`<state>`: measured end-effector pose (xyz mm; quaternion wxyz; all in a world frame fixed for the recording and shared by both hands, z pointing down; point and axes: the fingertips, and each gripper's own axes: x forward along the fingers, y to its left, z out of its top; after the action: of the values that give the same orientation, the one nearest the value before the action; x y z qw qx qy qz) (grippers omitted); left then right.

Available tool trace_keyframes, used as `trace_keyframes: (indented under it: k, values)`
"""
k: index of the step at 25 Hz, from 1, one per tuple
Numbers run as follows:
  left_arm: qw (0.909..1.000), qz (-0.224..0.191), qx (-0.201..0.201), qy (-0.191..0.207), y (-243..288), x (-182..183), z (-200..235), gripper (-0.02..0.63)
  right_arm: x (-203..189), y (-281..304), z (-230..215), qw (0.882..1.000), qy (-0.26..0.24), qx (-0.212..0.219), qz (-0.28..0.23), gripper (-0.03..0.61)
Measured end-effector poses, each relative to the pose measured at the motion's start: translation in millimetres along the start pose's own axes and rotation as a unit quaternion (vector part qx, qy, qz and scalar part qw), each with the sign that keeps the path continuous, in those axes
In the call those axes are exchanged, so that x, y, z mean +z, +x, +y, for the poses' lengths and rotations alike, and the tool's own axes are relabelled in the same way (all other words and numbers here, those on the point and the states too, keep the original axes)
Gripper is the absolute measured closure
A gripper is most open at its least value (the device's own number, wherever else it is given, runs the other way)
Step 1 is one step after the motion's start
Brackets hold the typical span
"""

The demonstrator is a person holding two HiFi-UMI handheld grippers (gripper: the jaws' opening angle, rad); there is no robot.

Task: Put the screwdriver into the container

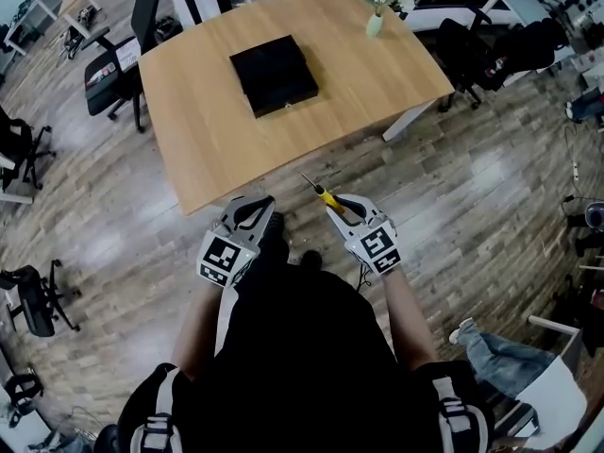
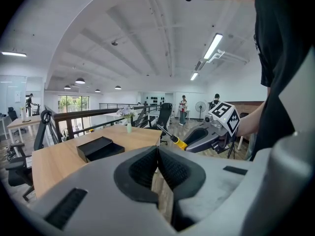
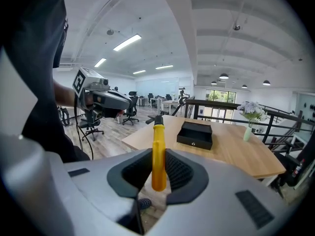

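Right gripper (image 3: 158, 168): ribbed black pads clamped on the smooth handle of the yellow plastic-handled screwdriver (image 3: 158, 151), which stands upright between them. Only the head view shows its thin metal shaft, poking out toward the near edge of the pale wooden table (image 1: 377, 74).

Left gripper (image 2: 157, 163): grey moulded shell, ribbed pads pressed together, nothing between.

Matte black square container (image 1: 275, 74) sits mid-table, well apart from both grippers. The right gripper view shows a small round fitting on its front wall. A small pale vase of flowers (image 1: 375, 24) stands at the far table edge.
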<state>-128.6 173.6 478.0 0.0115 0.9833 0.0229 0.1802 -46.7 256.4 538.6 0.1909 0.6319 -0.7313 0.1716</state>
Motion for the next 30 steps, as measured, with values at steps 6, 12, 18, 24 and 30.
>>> trace_keyframes:
  k: [6, 12, 18, 24, 30]
  values:
    - [1.0, 0.0, -0.001, 0.006, 6.0, 4.0, 18.6, 0.591, 7.1, 18.0, -12.1, 1.0, -0.004, -0.006, -0.002, 0.486]
    - [1.0, 0.009, 0.002, -0.004, 6.0, 1.6, 43.4, 0.592, 22.1, 41.3, -16.9, 1.0, 0.008, -0.011, -0.007, 0.486]
    - [1.0, -0.002, -0.002, -0.004, 15.3, 8.0, 60.0, 0.592, 26.9, 52.7, -28.2, 1.0, 0.011, -0.019, -0.004, 0.486]
    - [1.0, -0.001, -0.002, -0.005, 22.0, 7.8, 87.9, 0.592, 36.8, 71.7, -43.5, 1.0, 0.011, -0.028, -0.004, 0.486]
    - [0.9999, -0.003, -0.01, -0.003, 31.2, 11.2, 109.5, 0.592, 44.9, 89.6, -52.8, 0.999, 0.014, -0.033, -0.001, 0.486]
